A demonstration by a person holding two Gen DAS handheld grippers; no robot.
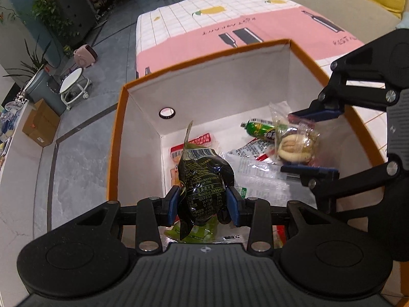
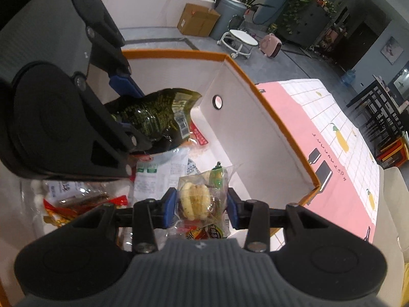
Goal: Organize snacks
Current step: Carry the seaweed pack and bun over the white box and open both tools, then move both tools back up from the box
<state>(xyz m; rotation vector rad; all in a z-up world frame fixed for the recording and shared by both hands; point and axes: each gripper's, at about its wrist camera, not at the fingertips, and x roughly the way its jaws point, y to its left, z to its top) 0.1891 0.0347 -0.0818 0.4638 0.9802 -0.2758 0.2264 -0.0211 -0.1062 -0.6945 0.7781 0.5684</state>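
Both grippers hung over the open orange-rimmed box [image 1: 116,138], each carrying a snack.

Risks, as judged from this moment:
- The left gripper [image 1: 202,204] pinched the dark green packet [image 1: 202,176] only by its lower part. Most of the bag stood above the blue pads and leaned toward the upper left of the left wrist view. Slick film and a top-heavy load could have let it twist or slip out early.
- The right gripper [image 2: 202,208] held the clear-wrapped biscuit packet [image 2: 196,199] by loose wrapper as much as by contents. Crinkled film could have slid between the pads.
- The two tools sat near each other inside the box. In the right wrist view the left tool filled the left of the frame, so a careless swing might have knocked fingers together.
- Loose packets [image 1: 255,168] and a green tube [image 1: 258,128] already covered the box floor. Anything dropped from above could have landed askew on them.

Pose: both grippers pointed steeply down into the box, the left at the lower centre of its own view, the right entering from that view's right edge. Jaws on each stood narrowly apart, closed on their packets.

The box sat on the counter's pink-and-white cloth [image 1: 230,25].
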